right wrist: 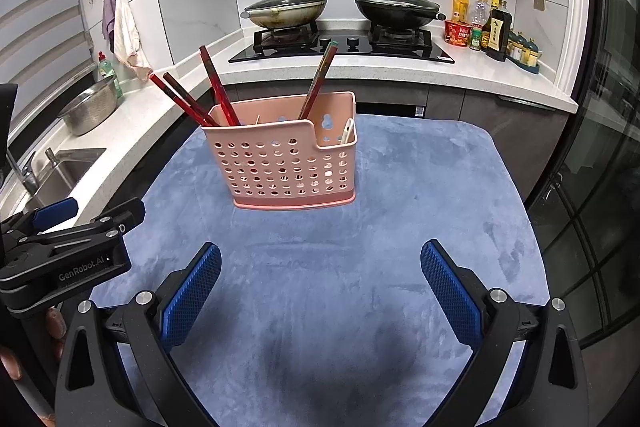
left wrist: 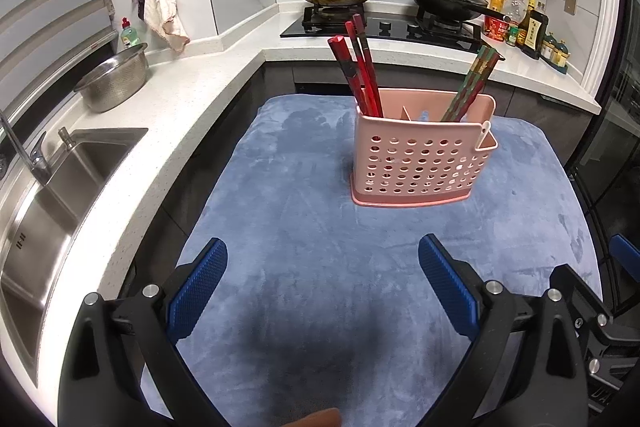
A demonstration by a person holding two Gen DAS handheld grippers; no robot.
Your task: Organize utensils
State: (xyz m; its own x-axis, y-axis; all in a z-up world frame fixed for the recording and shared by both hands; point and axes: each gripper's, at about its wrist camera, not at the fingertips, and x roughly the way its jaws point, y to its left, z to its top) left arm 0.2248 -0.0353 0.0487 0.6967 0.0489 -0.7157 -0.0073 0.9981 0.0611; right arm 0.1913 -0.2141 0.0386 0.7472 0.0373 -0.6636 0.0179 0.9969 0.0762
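Left wrist view: a pink utensil holder stands upright on a blue cloth, well ahead of the left gripper, whose blue pads are spread wide with nothing but cloth between them. Red chopsticks lean out of the holder's left compartment; a green-and-red patterned bundle of chopsticks leans out of the right one. A pale spoon handle pokes up in the small low pocket at the holder's right end. Behind the holder runs a white counter with a sink to its left.

Right wrist view: the right gripper hovers released and empty in front of the holder. The red chopsticks fan apart here, one pair tipping hard toward the sink side, while the patterned chopsticks stand steeper near the holder's middle. The left gripper's black body sits off to the holder's left.

Nothing loose lies on the cloth, so the sorting looks close to done; the likely remaining work is tidying the splayed red sticks. That would best be done by approaching from above, pinching the sticks high on their shafts, and steadying the light holder so it does not tip.

The holder's floor and inner dividers are largely hidden behind its perforated wall, and the spoon's bowl cannot be seen. The exact count of chopsticks is hard to make out, and the near edge of the cloth is cut off by the gripper arms
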